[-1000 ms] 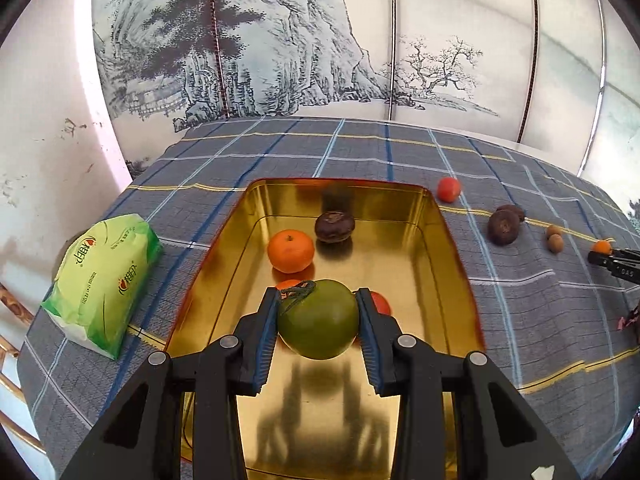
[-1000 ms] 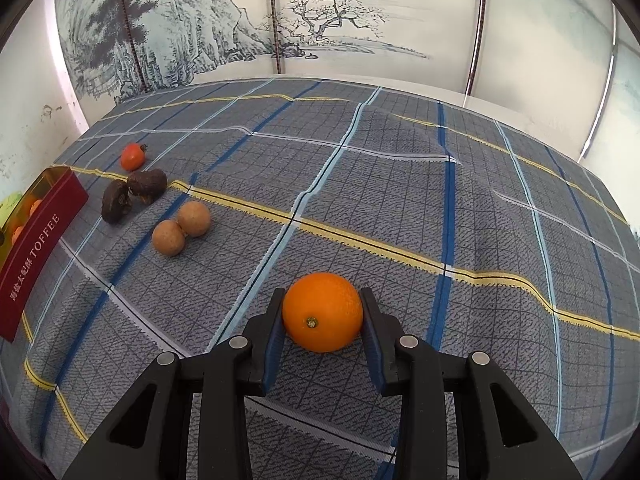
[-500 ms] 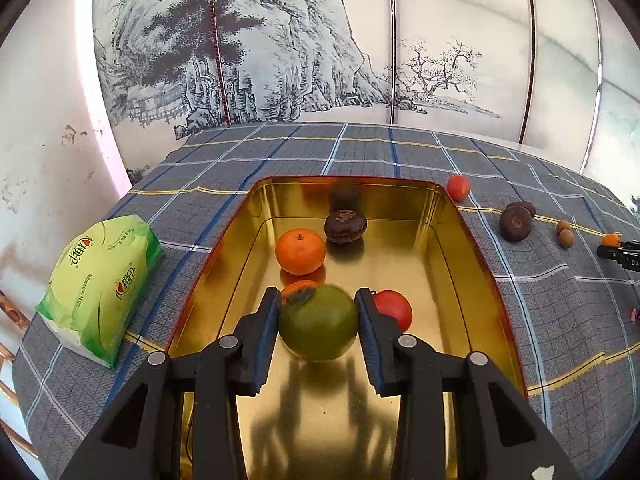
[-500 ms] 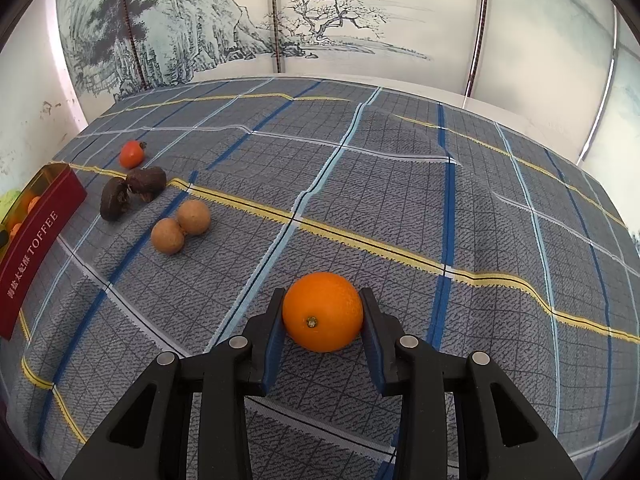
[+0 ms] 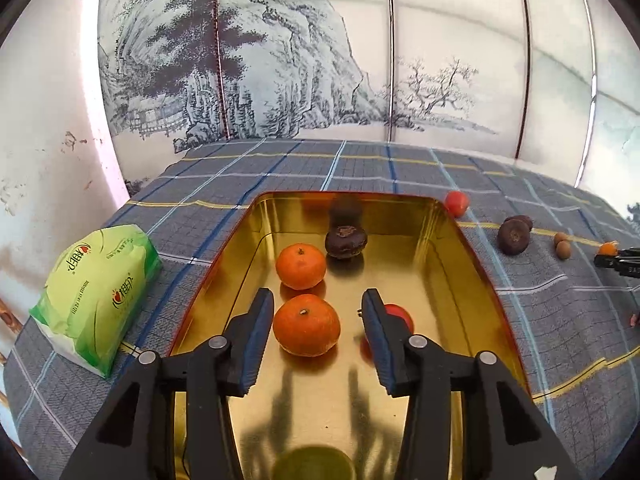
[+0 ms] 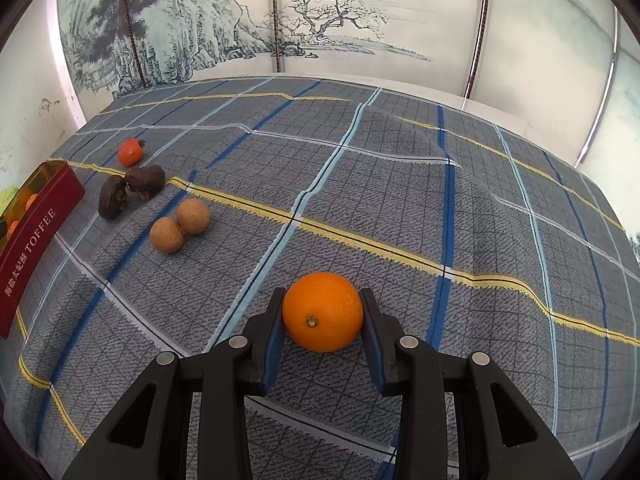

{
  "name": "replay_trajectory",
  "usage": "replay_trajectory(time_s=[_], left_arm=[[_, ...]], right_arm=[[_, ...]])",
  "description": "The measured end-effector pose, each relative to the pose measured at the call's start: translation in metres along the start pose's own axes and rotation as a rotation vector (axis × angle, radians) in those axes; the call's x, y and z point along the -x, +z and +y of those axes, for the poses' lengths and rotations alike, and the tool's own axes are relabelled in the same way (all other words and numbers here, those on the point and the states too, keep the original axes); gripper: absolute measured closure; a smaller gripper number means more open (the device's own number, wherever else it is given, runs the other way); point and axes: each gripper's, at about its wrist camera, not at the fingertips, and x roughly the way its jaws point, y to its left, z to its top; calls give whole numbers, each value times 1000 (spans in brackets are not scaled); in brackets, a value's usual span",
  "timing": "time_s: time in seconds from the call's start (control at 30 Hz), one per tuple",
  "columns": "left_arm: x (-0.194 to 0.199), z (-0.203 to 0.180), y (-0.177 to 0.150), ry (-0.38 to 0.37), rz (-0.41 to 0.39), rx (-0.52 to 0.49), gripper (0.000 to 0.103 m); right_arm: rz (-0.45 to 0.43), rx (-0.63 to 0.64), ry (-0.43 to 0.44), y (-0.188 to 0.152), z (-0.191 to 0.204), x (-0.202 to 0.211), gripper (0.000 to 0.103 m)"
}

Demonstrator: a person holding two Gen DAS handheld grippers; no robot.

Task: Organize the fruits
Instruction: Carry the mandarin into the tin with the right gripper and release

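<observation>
In the left wrist view my left gripper point(image 5: 318, 297) hangs over the gold tray point(image 5: 472, 264), its jaws opening and pressing on nothing. The green fruit point(image 5: 314, 462) lies on the tray floor under the gripper, at the picture's bottom edge. Beyond the fingers the tray holds two mandarins point(image 5: 306, 325) point(image 5: 301, 266), a dark wrinkled fruit point(image 5: 346, 241) and a small red fruit point(image 5: 394, 314), half hidden by the right finger. In the right wrist view my right gripper point(image 6: 323, 294) is shut on an orange point(image 6: 323, 322), low over the checked cloth.
On the cloth right of the tray point(image 6: 36, 240) lie a small red fruit point(image 6: 130, 152), two dark wrinkled fruits point(image 6: 132, 190) and two brown round fruits point(image 6: 180, 224). A green tissue pack point(image 5: 96, 296) sits left of the tray. A painted screen stands behind the table.
My left gripper's jaws have spread and the green fruit has dropped out onto the tray floor below. A second mandarin now shows between the fingers. The right gripper and its orange have not moved.
</observation>
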Motion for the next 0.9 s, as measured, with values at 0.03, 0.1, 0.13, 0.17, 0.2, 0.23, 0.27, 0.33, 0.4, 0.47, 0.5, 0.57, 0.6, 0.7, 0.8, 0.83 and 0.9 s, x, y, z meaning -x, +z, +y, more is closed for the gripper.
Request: replay_trajectory(time_s=[0.03,0.1,0.13,0.17,0.2,0.23,0.27,0.33,0.4,0.47,0.5,0.57,0.6,0.7,0.8,0.83,0.9], left_arm=[[3,2,0,-10,-15,10,51],[8,7,-1,-13,-48,37,39],[12,11,-2,-15,-69,57,33],[14,15,-2,-13,-85,77,30],[16,18,-3,3,-99,94,29],[18,20,-4,26,-106,107,26],[18,22,-4,45,-111,115,24],[22,23,-5,76,-134,123,21],[23,19,-5,106,-147,109,17],[24,16,-6,112,-154,85,15],[24,13,-6,122,-156,68,14],[24,8,-7,139,-160,41,10],[24,7,-7,142,-161,33,10],[24,3,-8,154,-160,12,9],[23,1,-9,162,-158,1,9],[23,1,-9,163,-158,-2,8],[24,0,-10,167,-157,-6,7]], right_arm=[[0,0,0,0,0,0,66],[0,2,-3,0,0,0,66],[0,4,-5,-1,0,0,66],[0,6,-7,-1,0,0,66],[0,7,-8,-1,-1,-1,66],[0,8,-11,-1,-1,-2,67],[-1,11,-15,-1,-1,-1,67],[-2,21,-29,-1,1,-1,67],[-3,31,-40,-1,2,-1,67],[-3,27,-38,-1,3,0,67],[-3,16,-32,-1,0,1,67],[-2,0,-27,-1,0,2,67],[-5,-4,-28,-2,0,3,67],[-14,-21,-13,-2,0,8,67],[-29,-23,-3,1,4,16,67],[-36,-22,3,2,6,20,67],[-54,-13,17,6,12,29,67]])
